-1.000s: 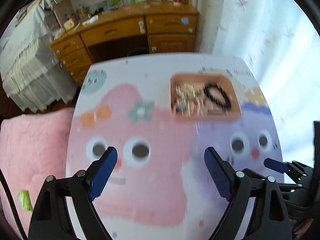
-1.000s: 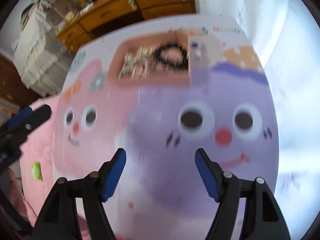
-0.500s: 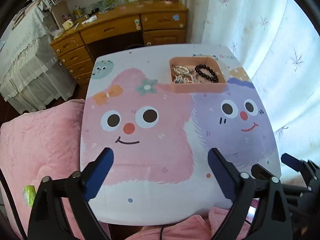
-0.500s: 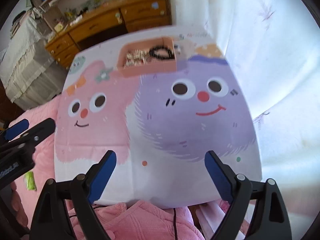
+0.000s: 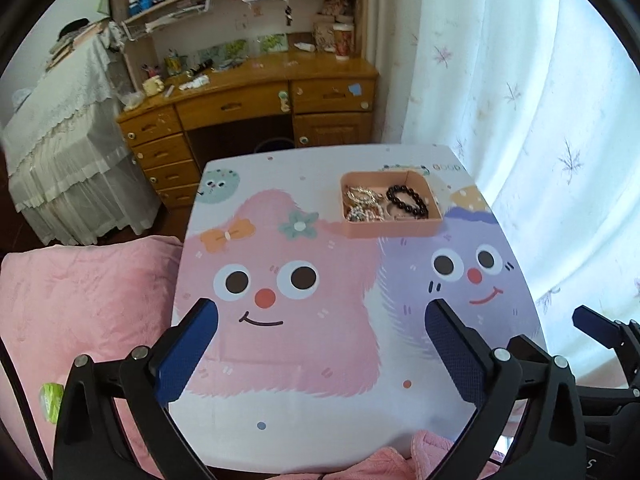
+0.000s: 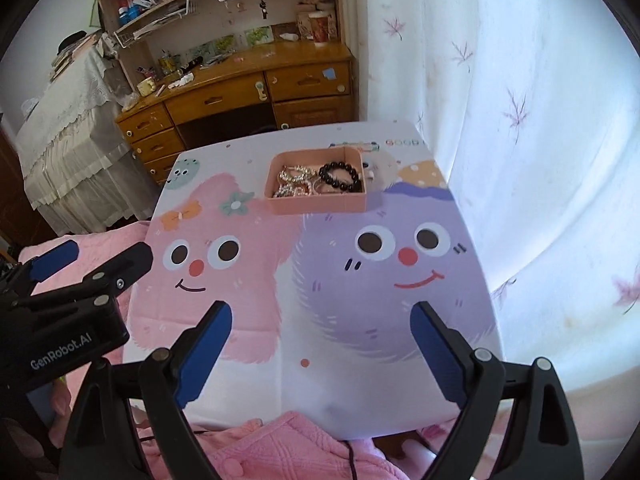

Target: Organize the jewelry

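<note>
Pink jewelry tray [image 5: 394,229] sits at the far side of the cartoon-print table [image 5: 320,420], toward the curtain [image 5: 540,120], well apart from both grippers. Inside it: black bead bracelet [image 5: 407,201] on the right half, a tangle of silver and gold chain pieces [image 5: 363,205] on the left half; individual pieces in the tangle are too small to separate by eye. Left gripper [image 5: 320,356] hangs over the near table edge, jaws opening, nothing between the blue pads [image 5: 188,354]. Right gripper [image 6: 322,350] likewise near the front edge, jaws spread wide and empty. Nothing lies loose on the table top that I can make out, so the jewelry looks already gathered in the tray. Handling judgement: the bracelet should be light, its beads hard and smooth, likely to roll or slip under flat pads; best taken across the strand at the side of the loop clear of the tray wall, with a gentle squeeze. The chains are probably limp and prone to snag one another, so lifting one may drag the rest; pinch a single outer loop. The tray itself looks like thin, stiff plastic, light enough to slide if nudged; its near wall offers a rim to clamp.
</note>
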### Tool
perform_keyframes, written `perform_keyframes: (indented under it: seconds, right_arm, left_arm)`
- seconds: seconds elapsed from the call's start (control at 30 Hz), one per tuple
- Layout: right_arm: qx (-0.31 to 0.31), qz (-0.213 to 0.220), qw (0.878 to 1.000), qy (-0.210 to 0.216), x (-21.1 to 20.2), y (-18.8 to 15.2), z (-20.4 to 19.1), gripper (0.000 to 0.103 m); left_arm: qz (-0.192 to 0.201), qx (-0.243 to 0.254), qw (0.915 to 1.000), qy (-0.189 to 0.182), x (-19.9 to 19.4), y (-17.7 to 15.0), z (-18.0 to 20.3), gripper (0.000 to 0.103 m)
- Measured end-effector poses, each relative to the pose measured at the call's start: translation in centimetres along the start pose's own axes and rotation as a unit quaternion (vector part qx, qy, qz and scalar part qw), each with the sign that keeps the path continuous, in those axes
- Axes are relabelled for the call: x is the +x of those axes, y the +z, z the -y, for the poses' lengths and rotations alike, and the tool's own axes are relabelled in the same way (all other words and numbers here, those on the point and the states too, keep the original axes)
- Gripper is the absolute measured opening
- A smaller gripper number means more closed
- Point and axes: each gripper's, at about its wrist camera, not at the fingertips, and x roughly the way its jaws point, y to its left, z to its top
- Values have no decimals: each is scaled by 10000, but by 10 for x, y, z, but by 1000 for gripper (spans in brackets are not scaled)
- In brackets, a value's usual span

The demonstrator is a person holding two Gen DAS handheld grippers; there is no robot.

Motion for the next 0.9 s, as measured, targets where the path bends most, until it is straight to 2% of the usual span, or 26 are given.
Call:
perform_keyframes:
  seconds: [0.17, 0.43, 0.9]
  right_arm:
    - [-166, -32, 9998, 94, 2, 1, 4, 92]
    - [-195, -66, 9997, 123, 5, 2, 11, 102]
    - [-322, -95, 9991, 257, 9, 3, 15, 102]
  left_arm:
    - [-113, -187, 9997, 100, 1, -4, 7, 102]
    - [-76, -355, 9991, 215, -2, -8, 13, 102]
    - [-183, -458, 9984, 268, 0, -10, 13, 102]
